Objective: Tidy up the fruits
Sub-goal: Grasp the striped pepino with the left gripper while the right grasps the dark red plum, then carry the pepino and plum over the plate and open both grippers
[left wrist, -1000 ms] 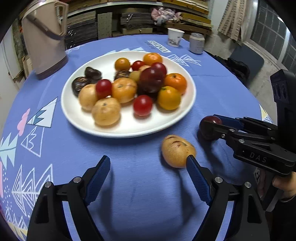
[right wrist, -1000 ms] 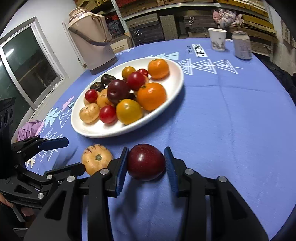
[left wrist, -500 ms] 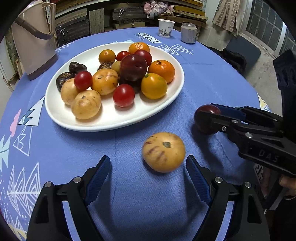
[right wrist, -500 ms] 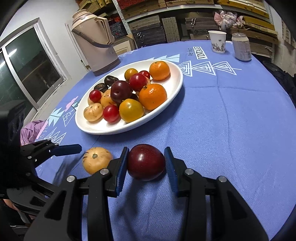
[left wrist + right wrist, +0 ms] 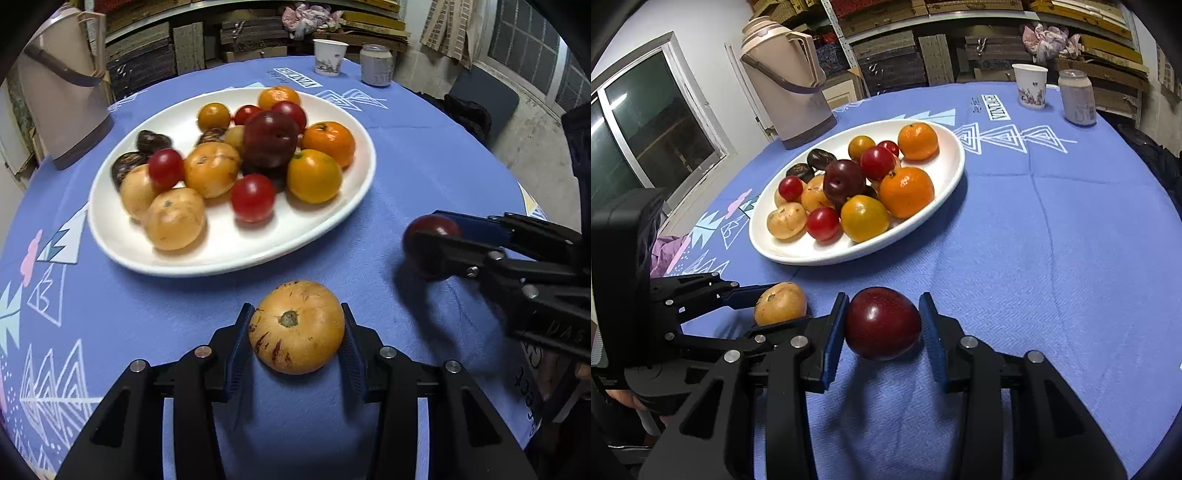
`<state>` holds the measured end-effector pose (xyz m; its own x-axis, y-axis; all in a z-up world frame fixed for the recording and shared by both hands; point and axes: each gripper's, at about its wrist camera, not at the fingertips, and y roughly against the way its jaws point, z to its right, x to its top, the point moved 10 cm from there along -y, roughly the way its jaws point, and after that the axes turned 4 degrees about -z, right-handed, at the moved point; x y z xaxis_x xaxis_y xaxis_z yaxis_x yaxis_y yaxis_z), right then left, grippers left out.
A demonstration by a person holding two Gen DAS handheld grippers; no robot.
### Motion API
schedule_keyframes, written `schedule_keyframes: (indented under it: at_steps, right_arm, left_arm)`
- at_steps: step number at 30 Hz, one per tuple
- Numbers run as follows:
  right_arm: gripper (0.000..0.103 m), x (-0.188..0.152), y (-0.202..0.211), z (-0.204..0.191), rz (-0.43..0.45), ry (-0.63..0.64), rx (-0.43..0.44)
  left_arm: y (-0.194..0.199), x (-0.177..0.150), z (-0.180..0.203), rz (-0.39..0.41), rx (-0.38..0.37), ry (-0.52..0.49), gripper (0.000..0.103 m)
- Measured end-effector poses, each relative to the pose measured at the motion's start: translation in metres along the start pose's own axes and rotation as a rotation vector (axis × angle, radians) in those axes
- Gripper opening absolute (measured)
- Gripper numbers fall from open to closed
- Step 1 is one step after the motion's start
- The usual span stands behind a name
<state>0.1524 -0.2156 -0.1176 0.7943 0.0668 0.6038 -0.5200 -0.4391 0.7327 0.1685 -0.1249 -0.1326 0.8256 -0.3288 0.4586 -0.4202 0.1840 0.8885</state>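
Beside the plate (image 5: 122,236), left tool (image 5: 297,328) has just closed on the yellow fruit (image 5: 297,326) — right tool (image 5: 882,323) seemingly pinches the plum (image 5: 882,323).

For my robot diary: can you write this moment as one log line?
left gripper: just closed on yellow fruit | right gripper: holds dark red plum | both on tablecloth

Plate (image 5: 354,206) blocks ahead; cloth (image 5: 1052,258) rightward free.
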Motion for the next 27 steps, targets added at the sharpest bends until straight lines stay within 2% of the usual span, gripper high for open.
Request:
schedule_keyframes:
  at_steps: [14, 21, 27]
  right_arm:
    - [0.038, 0.021, 0.028, -0.035, 0.055, 0.094, 0.009]
    - [0.038, 0.071, 0.033, -0.051, 0.120, 0.145, -0.003]
    - [0.038, 0.118, 0.007, -0.052, 0.127, 0.137, -0.003]
  left_arm:
    - [0.066, 0.024, -0.041, 0.123, 0.053, 0.062, 0.046]
    - [0.076, 0.064, -0.071, 0.156, 0.075, 0.129, 0.046]
    - [0.056, 0.099, -0.097, 0.146, 0.095, 0.185, 0.046]
